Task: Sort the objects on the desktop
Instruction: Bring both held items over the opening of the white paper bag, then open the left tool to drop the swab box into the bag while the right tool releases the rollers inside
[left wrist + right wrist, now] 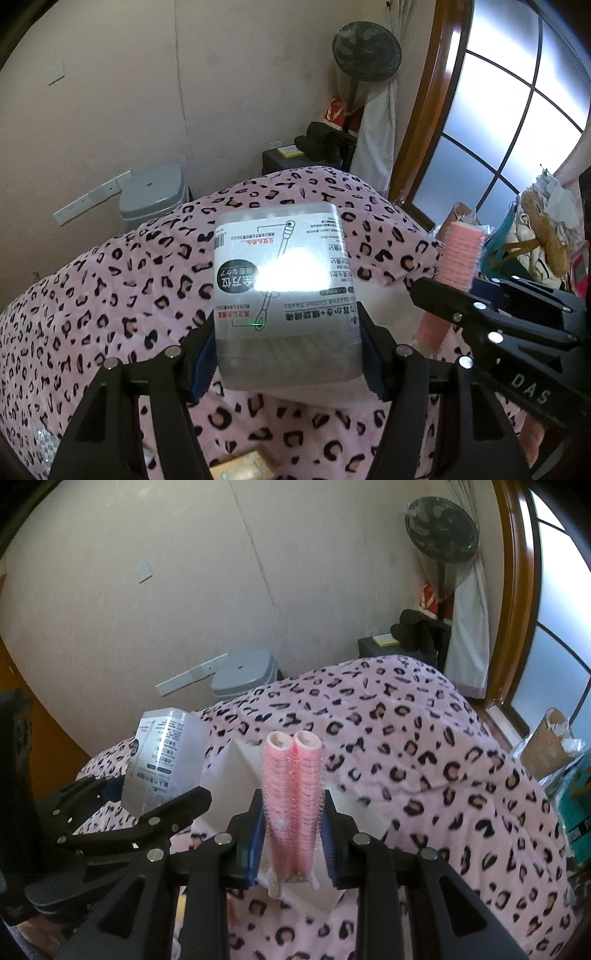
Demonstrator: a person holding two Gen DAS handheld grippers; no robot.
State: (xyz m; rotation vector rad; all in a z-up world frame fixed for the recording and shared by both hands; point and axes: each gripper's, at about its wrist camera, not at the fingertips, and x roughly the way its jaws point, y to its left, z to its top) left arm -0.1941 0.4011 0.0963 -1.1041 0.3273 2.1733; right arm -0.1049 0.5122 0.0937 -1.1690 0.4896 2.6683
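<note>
My left gripper (pixel 288 343) is shut on a clear plastic cotton swab box (pixel 284 288) with a printed label, held up above the pink leopard-print cloth (pixel 110 295). The box also shows in the right wrist view (pixel 162 757), with the left gripper (pixel 147 812) beside it. My right gripper (pixel 293 819) is shut on a pair of pink hair rollers (pixel 293 794), held upright. The rollers also show in the left wrist view (pixel 458 258), to the right of the box, gripped by the right gripper (pixel 443 306). A white open container (pixel 236 775) sits just behind the rollers.
A grey lidded bin (pixel 155 195) stands by the wall behind the cloth. A black fan (pixel 365 48) and a dark cabinet (pixel 284 160) stand in the far corner by the window. Bags and boxes (pixel 535 240) crowd the right side.
</note>
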